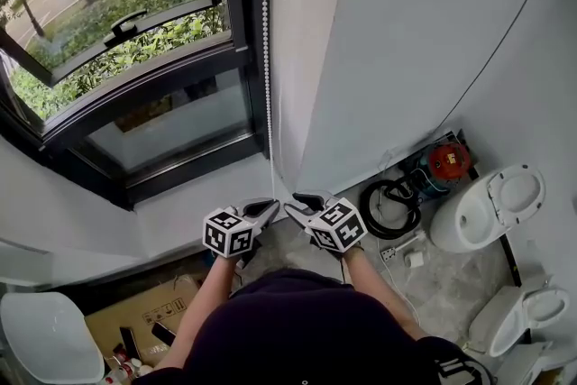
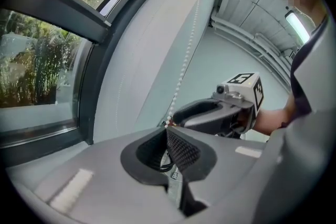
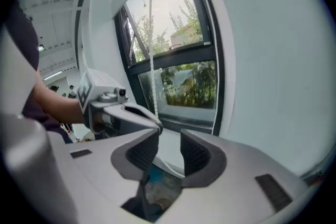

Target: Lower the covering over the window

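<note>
A white bead chain (image 1: 266,59) hangs down the dark frame at the right side of the window (image 1: 135,59). My left gripper (image 1: 273,208) is shut on the chain's lower end, and the beads (image 2: 186,55) rise from its closed tips (image 2: 167,127). Just to its right, my right gripper (image 1: 293,205) stands open with nothing between its pads (image 3: 169,136). In the right gripper view the chain (image 3: 152,34) drops to the left gripper (image 3: 126,110), beside the right jaws and apart from them. The covering itself is not seen in the head view.
A grey sill (image 1: 198,203) runs below the window. On the floor to the right are a white toilet (image 1: 491,207), a red and blue machine (image 1: 442,165) and a coiled black hose (image 1: 388,205). A cardboard box (image 1: 149,311) lies lower left.
</note>
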